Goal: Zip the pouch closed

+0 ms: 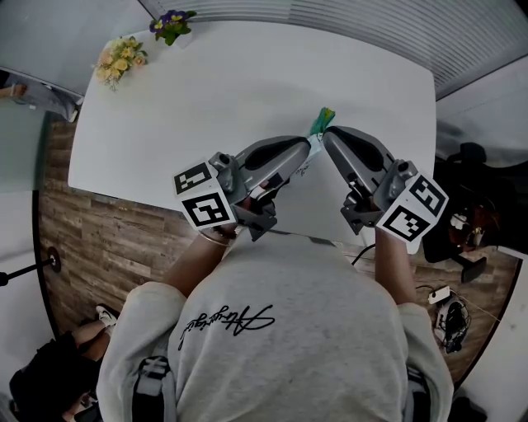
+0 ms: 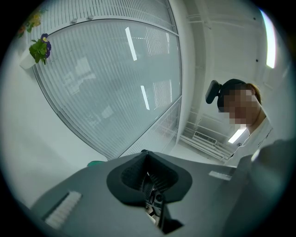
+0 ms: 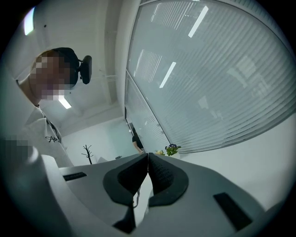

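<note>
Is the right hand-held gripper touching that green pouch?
Cannot tell. In the head view the right hand-held gripper tip overlaps the green pouch; neither contact nor gap shows.

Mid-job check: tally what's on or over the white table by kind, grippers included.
Grippers: 2, left gripper and right gripper
Flower bunches: 2, yellow bunch and purple bunch
Pouch: 1, green pouch at the gripper tips
Total: 5

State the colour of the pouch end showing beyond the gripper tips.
Green, with some yellow: the pouch shows best in the head view.
</note>
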A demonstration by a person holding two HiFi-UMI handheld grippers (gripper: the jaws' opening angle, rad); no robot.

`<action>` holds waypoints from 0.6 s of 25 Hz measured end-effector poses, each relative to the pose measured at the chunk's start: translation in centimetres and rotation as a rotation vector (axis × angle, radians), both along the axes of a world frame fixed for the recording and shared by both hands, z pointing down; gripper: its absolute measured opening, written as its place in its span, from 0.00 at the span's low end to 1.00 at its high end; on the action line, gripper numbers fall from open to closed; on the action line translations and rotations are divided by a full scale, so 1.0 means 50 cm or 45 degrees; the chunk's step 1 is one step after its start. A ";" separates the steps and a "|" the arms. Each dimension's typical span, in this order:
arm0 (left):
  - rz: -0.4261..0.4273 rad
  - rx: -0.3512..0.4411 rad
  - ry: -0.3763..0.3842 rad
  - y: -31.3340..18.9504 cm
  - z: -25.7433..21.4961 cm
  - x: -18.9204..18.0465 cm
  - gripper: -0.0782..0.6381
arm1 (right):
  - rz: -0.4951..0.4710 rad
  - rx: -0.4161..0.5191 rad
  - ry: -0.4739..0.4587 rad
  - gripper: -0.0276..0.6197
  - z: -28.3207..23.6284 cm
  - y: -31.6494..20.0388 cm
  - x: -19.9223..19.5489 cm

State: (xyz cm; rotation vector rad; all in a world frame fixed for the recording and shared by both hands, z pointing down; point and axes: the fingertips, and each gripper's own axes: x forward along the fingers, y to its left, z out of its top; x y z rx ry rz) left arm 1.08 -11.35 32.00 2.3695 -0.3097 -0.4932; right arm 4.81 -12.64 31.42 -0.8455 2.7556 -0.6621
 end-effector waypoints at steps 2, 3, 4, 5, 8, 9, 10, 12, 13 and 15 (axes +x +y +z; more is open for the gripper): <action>0.006 0.001 -0.002 0.004 -0.001 -0.003 0.11 | 0.020 0.004 0.019 0.05 0.002 0.001 -0.003; 0.011 0.003 -0.002 0.007 -0.001 -0.005 0.11 | 0.035 0.005 0.028 0.05 0.003 0.000 -0.003; 0.015 0.006 -0.004 0.009 -0.002 -0.005 0.11 | 0.048 0.009 0.040 0.05 0.004 0.000 -0.002; 0.019 0.010 -0.008 0.011 -0.002 -0.005 0.11 | 0.055 0.017 0.056 0.05 0.006 0.000 -0.002; 0.022 0.011 -0.014 0.011 0.001 -0.007 0.11 | 0.060 0.036 0.093 0.05 0.008 0.000 -0.005; 0.022 0.010 -0.012 0.010 0.001 -0.007 0.11 | 0.064 0.035 0.093 0.05 0.008 -0.002 -0.005; 0.022 0.010 -0.011 0.009 0.001 -0.008 0.11 | 0.072 0.034 0.091 0.05 0.008 -0.004 -0.005; 0.022 0.013 -0.010 0.008 0.000 -0.006 0.11 | 0.105 0.039 0.107 0.05 0.009 -0.010 -0.001; 0.023 0.015 -0.014 0.008 0.000 -0.004 0.11 | 0.126 0.049 0.129 0.05 0.011 -0.013 0.004; 0.023 0.015 -0.021 0.007 0.002 -0.002 0.11 | 0.153 0.065 0.166 0.05 0.013 -0.016 0.011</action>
